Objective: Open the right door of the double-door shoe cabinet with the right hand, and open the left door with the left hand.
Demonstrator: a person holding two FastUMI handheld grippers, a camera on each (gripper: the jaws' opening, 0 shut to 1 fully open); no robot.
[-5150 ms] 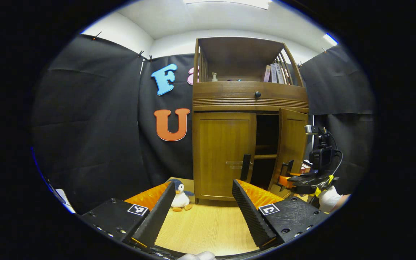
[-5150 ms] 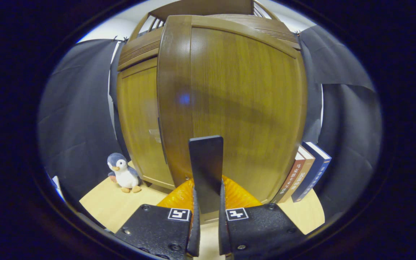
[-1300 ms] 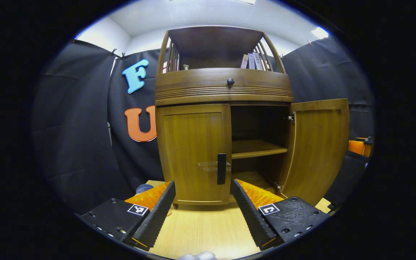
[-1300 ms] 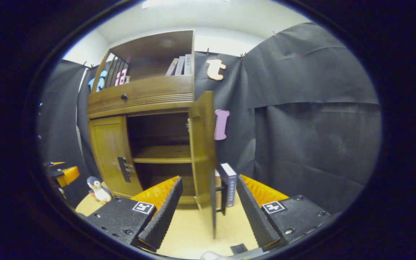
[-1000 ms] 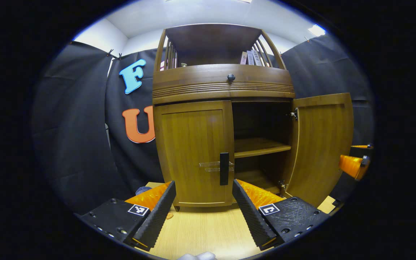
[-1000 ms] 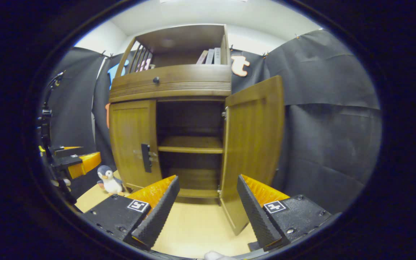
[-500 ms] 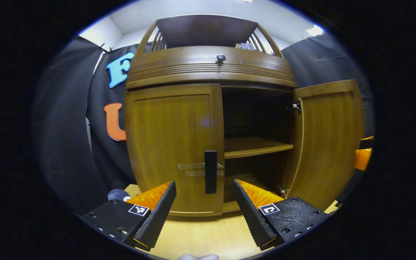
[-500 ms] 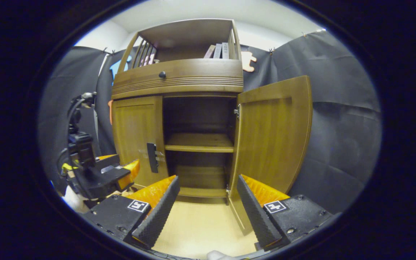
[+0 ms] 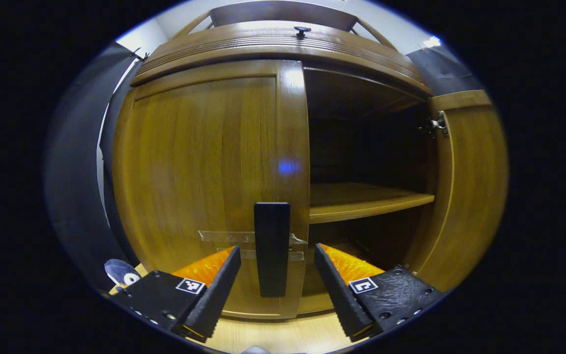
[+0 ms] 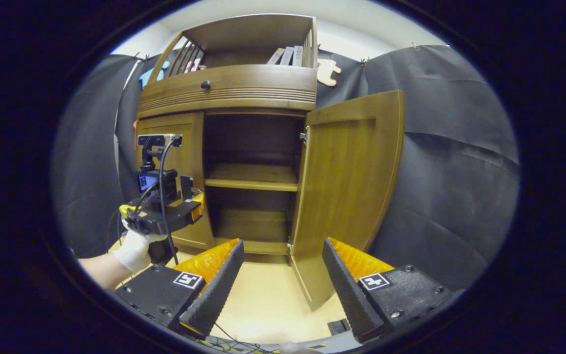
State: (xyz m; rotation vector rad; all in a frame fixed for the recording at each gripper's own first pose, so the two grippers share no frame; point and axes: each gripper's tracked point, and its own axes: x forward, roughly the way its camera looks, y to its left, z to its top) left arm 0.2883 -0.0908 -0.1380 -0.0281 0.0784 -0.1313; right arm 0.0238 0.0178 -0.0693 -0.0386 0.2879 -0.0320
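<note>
At the centre of the left gripper view, the shoe cabinet (image 9: pixel 283 44) looms close, its left door (image 9: pixel 204 187) closed and covering the left half of the frame. The left gripper (image 9: pixel 277 285) sits at the bottom centre with its jaws spread wide, one finger on each side of the dark upright handle (image 9: pixel 271 248) at the door's inner edge; neither finger touches it. Strips of clear tape (image 9: pixel 224 237) run across the door beside the handle. To the right of the handle the cabinet's inside lies open, with a wooden shelf (image 9: pixel 361 199) across the middle right, and the right door (image 9: pixel 469 187) stands swung out at the right edge, a metal hinge (image 9: pixel 435 125) near its top. A small plush toy (image 9: pixel 121 274) peeks in at the lower left.

In the right gripper view, the right gripper (image 10: pixel 283 290) at the bottom centre is also wide open and holds nothing, over the pale wooden floor (image 10: pixel 268 300). The open right door stands right of centre, in front of the black cloth. At the left of the frame a gloved hand (image 10: pixel 133 250) holds the left gripper up against the closed left door. Books (image 10: pixel 288 55) lean in the open top compartment.
</note>
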